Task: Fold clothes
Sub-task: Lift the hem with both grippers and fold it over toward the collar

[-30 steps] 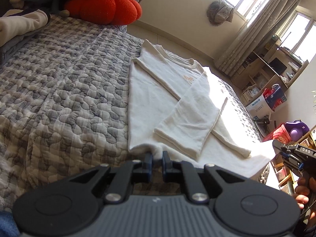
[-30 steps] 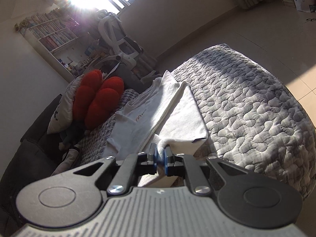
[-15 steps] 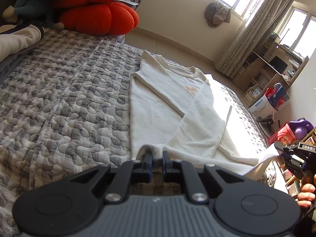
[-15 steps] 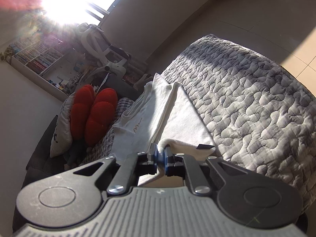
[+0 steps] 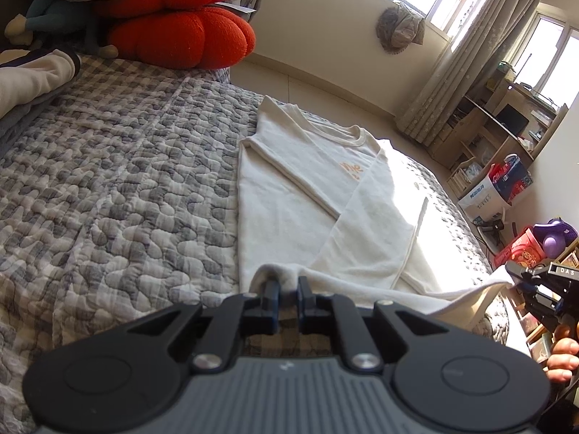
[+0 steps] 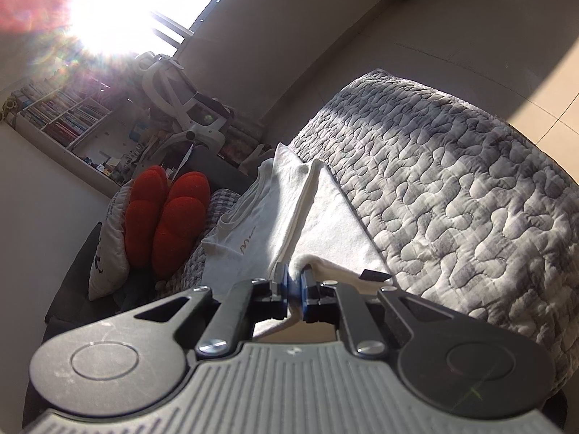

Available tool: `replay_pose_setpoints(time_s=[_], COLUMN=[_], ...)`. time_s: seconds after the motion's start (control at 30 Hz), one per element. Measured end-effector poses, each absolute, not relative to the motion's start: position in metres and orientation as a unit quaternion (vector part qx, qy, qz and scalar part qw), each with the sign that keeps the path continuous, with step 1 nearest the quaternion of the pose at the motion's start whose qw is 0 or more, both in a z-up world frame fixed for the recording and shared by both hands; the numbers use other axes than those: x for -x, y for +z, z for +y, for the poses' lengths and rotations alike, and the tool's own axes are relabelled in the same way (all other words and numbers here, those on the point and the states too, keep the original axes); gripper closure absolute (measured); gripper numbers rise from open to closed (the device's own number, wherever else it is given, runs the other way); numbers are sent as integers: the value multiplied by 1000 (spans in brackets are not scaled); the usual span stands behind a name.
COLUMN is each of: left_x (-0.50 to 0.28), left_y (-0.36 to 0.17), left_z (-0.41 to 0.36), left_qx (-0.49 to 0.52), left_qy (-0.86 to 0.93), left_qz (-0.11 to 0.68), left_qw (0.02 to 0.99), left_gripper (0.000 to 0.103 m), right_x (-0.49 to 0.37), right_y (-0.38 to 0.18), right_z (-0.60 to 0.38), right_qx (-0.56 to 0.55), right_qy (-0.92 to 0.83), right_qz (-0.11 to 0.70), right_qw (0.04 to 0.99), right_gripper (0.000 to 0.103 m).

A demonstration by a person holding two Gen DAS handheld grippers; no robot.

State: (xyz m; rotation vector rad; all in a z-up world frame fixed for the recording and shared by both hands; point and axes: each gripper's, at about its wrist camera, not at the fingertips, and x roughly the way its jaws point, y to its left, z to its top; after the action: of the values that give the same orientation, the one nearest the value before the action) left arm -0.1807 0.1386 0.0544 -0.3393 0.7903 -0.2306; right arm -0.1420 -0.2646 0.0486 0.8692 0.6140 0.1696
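A cream long-sleeved cotton top (image 5: pixel 289 195) is laid flat on a grey and white checked quilted bed cover (image 5: pixel 119 188), with both sleeves folded across its front. The bottom edge of the top is lifted off the cover at two corners. One corner is pinched between the nearly closed jaws of the left gripper (image 5: pixel 288 287), and the cloth is bunched up around the jaws. The other corner is pinched in the right gripper (image 6: pixel 296 282), whose jaws are squeezed tight on a fold of cloth.

In the left wrist view, the right gripper is cut off at the picture's edge, and only some fingertips (image 5: pixel 562 358) of the hand are seen. The small orange print (image 5: pixel 351 169) on the chest is too small to read. A puffy red pumpkin-shaped cushion (image 5: pixel 181 25) is seen at the head of the bed. Much of the right wrist view is washed out by bright sun from the window (image 6: pixel 108 11).
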Motion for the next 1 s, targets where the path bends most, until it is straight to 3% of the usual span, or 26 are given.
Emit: replay_pose_setpoints(time_s=[0.67,1.0], left_x=[181,95], left_y=[52,91], left_z=[145,150], left_qx=[180,184], left_qy=[-120,-101], left_qz=[383,404], left_qw=[898,890], left_gripper=[93,94], right_x=[147,83], right_y=[51,97], right_z=[-260,-238], right_qx=[-389,-298], right_qy=[45,56], right_qz=[284,258], right_qw=[875,917], right_gripper=[93,93])
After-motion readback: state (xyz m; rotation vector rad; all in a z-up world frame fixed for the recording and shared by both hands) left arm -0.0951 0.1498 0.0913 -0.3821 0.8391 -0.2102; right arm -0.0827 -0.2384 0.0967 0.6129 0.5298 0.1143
